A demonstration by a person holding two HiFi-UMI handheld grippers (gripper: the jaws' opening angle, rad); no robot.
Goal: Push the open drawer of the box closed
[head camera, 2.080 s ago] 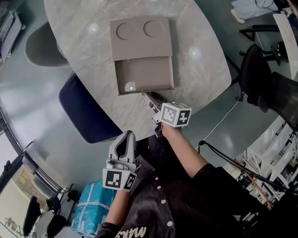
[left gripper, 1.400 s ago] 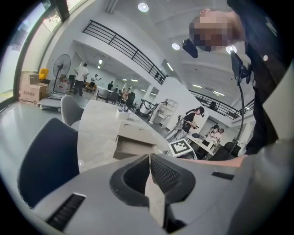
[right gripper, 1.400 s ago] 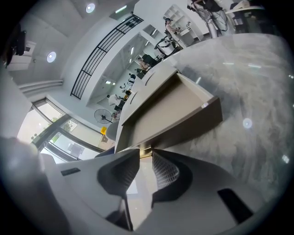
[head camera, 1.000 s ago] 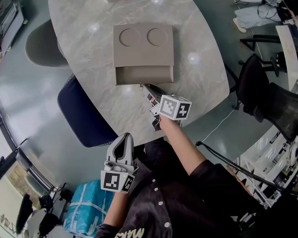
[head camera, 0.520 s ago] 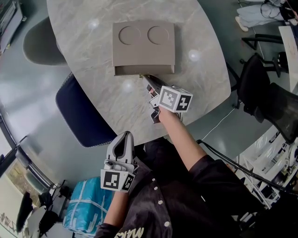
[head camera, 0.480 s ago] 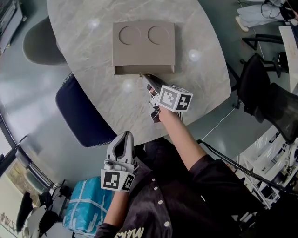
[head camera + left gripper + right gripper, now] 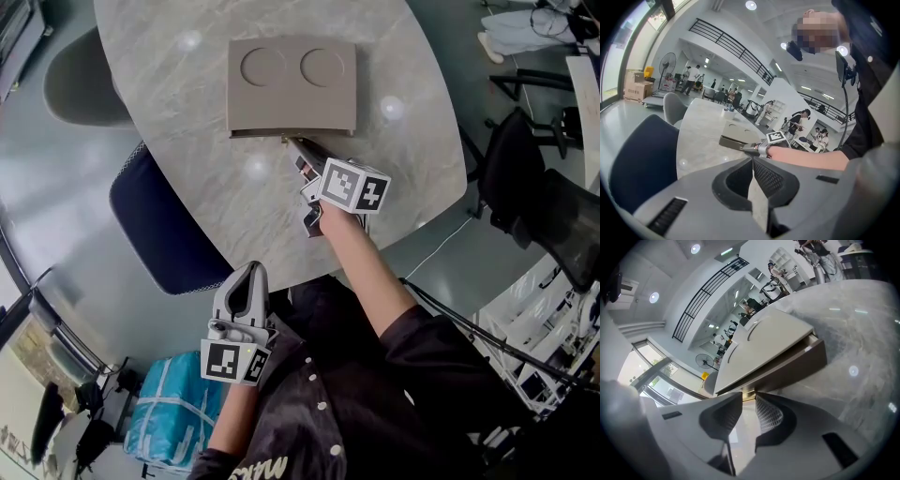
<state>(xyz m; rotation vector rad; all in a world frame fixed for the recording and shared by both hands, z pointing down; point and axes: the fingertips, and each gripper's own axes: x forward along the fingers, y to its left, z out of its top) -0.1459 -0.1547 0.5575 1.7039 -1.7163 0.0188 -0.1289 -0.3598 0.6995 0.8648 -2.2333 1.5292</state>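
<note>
While shut left tongs (image 7: 251, 270) flank a chair (image 7: 164, 225), parted right tongs (image 7: 290, 142) touch the drawer (image 7: 797, 364).

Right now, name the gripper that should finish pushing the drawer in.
Right. The right gripper has its tips at the drawer front of the box, jaws apart. The left gripper hangs off the table, near the person's body and well short of the box.

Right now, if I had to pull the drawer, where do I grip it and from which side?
The small gold pull midway along the drawer front, the only part that sticks out; the front sits almost flush with the box. Come from the near side, one jaw either side.
</note>
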